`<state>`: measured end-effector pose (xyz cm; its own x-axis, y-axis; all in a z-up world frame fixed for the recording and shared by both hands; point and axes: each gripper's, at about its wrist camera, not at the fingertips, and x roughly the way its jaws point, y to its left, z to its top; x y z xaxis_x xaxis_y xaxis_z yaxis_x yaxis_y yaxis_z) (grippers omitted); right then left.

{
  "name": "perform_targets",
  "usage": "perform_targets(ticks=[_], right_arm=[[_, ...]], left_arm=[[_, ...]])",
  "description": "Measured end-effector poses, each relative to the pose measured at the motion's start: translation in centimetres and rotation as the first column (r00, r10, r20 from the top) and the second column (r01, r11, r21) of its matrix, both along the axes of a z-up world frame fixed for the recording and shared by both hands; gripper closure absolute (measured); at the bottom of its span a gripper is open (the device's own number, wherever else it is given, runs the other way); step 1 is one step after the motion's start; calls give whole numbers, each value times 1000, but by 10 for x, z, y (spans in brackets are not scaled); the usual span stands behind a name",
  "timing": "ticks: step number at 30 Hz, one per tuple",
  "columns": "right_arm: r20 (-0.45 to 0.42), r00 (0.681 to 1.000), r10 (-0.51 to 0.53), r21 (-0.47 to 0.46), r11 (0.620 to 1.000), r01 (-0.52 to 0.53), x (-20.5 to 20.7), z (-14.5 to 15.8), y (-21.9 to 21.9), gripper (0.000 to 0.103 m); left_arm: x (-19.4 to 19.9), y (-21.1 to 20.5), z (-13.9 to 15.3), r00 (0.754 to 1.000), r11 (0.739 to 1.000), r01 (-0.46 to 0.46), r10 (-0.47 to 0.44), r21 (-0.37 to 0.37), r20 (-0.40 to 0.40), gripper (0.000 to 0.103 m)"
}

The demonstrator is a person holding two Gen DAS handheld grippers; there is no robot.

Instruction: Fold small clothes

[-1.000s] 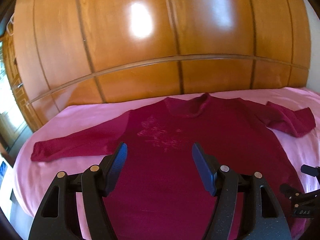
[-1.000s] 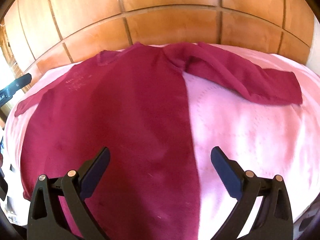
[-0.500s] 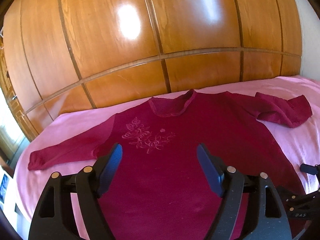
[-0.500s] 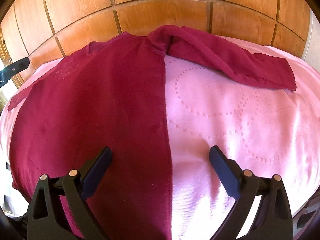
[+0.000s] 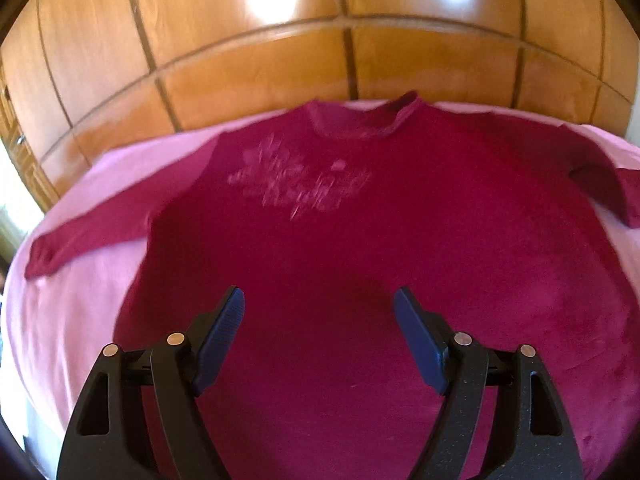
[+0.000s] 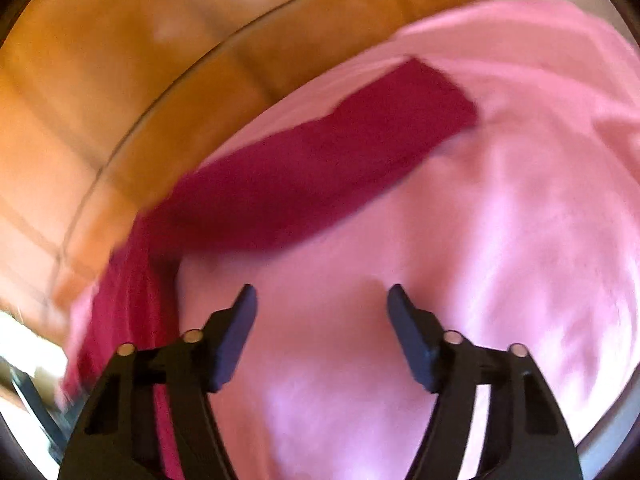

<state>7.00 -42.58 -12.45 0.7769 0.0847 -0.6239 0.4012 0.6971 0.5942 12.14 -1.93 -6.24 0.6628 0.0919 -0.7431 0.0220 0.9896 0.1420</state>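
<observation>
The right tool has just been closing but grips nothing; the sleeve lies ahead of it on the bed. The left tool hangs open above the sweater. Better to pinch the cuff only, without the sheet.
</observation>
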Motion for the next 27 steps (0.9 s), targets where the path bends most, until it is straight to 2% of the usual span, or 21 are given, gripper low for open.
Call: perform_targets(ticks=[4,8,9,11,12,13,17,19,23,26,27], right_arm=[[39,997,-72,111,992,68,12,-8,-38,46],[6,995,-101,96,990,100,43,-10,-58,55],[-5,995,-102,79,992,102,50,-8,-60,60],[-39,994,-105,40,994,106,62,-4,-66,78],[-46,994,-103,40,994,105,64,0,-74,91],[-37,994,-104,34,994,106,64,6,-77,96],[13,990,-140,-105,984,141,53,40,-92,96],[11,983,-184,-196,964,182,46,55,-104,97],[-1,970,-245,-197,951,240,41,57,-132,97],[-67,968,-241,-312,927,209,48,49,-128,97],[-115,966,-234,-336,924,183,53,38,-127,97]], left_arm=[[0,12,-9,1000,999,-27,26,-47,-12,20],[2,19,-13,999,994,-47,45,-98,-29,17],[1,19,-13,998,994,-50,47,-102,-29,16],[1,19,-14,998,993,-52,49,-105,-26,16],[1,19,-14,998,993,-52,50,-102,-25,15],[1,19,-15,998,994,-53,51,-100,-25,15],[2,21,-16,998,992,-61,59,-110,-26,13],[2,21,-16,998,992,-62,59,-114,-25,12],[2,21,-17,998,991,-63,60,-116,-24,11],[2,22,-17,998,991,-63,60,-117,-22,11],[2,22,-17,998,991,-62,60,-118,-21,11]])
